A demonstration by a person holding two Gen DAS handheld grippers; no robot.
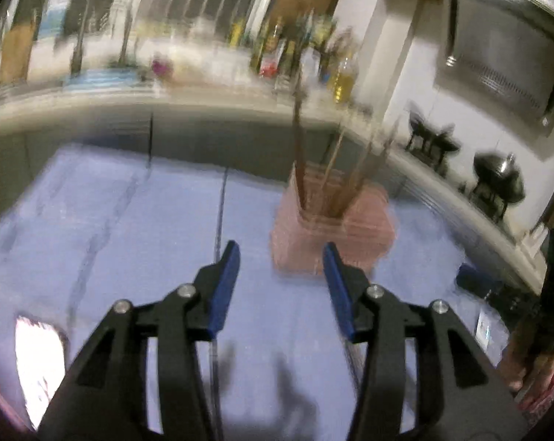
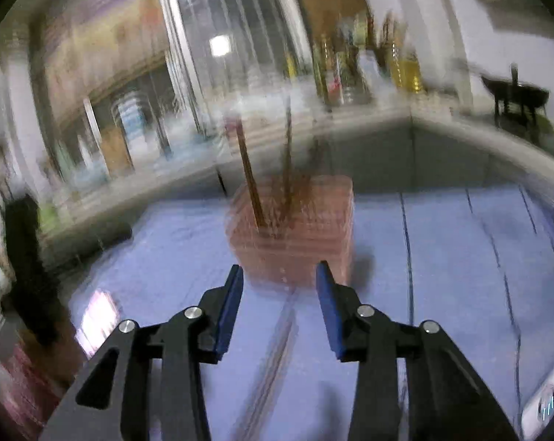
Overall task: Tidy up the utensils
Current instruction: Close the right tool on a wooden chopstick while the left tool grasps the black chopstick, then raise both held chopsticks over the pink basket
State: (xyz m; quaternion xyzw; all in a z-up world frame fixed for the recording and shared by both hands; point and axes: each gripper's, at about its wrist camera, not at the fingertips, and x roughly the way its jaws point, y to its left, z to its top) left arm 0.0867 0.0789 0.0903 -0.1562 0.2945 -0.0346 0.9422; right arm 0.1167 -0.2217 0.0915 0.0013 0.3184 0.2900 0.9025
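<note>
A pink slatted utensil holder stands on a lavender tablecloth, with several brown chopsticks upright in it. My left gripper hovers just short of the holder's near side. It is open, with nothing between its blue pads. In the right wrist view the same holder and chopsticks sit straight ahead. My right gripper is also open and empty. A blurred brownish streak lies on the cloth below it; I cannot tell what it is. Both views are smeared by motion.
A grey counter wraps around behind the table, carrying bottles at the back and black stands with a dark pot on the right. A dark blue object lies at the cloth's right edge.
</note>
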